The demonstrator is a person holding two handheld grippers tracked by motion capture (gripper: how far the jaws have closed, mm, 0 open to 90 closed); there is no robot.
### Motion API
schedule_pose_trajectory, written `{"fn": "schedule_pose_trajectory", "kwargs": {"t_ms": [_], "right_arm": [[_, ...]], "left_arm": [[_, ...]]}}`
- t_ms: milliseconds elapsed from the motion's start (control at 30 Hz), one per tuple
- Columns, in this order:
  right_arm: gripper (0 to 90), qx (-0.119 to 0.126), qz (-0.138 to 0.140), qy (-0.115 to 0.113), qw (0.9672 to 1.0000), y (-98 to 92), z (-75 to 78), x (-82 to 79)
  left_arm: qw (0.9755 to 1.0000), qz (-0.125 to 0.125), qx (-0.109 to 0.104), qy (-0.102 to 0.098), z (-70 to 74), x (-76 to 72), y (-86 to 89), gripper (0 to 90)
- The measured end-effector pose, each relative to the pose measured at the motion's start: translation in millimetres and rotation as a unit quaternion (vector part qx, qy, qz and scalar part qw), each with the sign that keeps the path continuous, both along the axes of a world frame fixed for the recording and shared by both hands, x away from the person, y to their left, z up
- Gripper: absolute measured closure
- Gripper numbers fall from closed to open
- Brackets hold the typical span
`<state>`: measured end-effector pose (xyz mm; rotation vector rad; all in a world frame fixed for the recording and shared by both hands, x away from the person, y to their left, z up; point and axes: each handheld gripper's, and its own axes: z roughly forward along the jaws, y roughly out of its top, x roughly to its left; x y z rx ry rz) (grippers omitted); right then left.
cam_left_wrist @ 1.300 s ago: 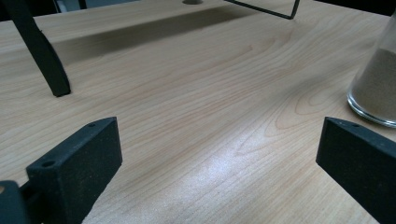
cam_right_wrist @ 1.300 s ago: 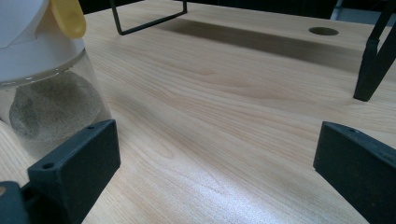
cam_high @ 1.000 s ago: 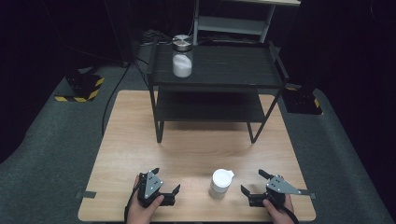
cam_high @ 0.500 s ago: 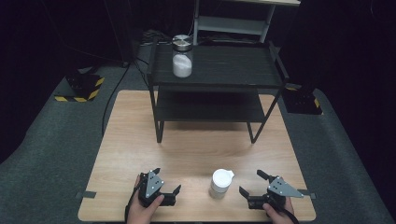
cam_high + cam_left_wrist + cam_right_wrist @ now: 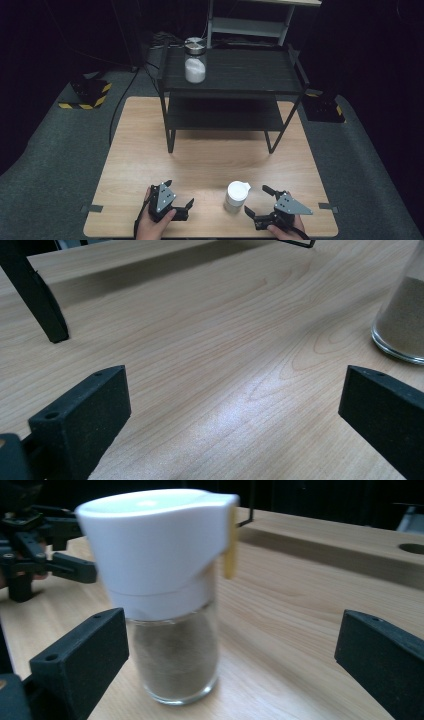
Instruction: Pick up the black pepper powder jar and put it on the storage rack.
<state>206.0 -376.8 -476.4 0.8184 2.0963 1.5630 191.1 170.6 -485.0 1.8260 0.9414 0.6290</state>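
The light wooden table carries a black two-tier metal shelf, with a clear glass jar of white powder on its top tier. In front of the shelf, the white-capped glass shaker stands ungrasped. The right gripper, jaws spread, approaches it; the left gripper gapes idle. Lifting remains undone.

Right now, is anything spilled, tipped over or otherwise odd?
Nothing stands out. The shaker stands upright on the table, nothing spilled around it, and the jar sits upright on the rack.
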Motion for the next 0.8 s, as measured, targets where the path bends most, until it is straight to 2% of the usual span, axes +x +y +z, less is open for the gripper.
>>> {"fn": "schedule_pose_trajectory", "kwargs": {"t_ms": [367, 800], "right_arm": [[3.4, -0.016, 0.017, -0.01, 0.9997, 32.5, -5.6, -1.7], [14.0, -0.005, 0.01, -0.013, 0.9999, 45.7, -13.3, 0.8]], "left_arm": [[1.0, -0.003, 0.0, -0.005, -0.7, 0.8, -0.5, 0.5], [0.9999, -0.004, -0.002, -0.011, -2.5, -2.1, 0.8, 0.5]]}}
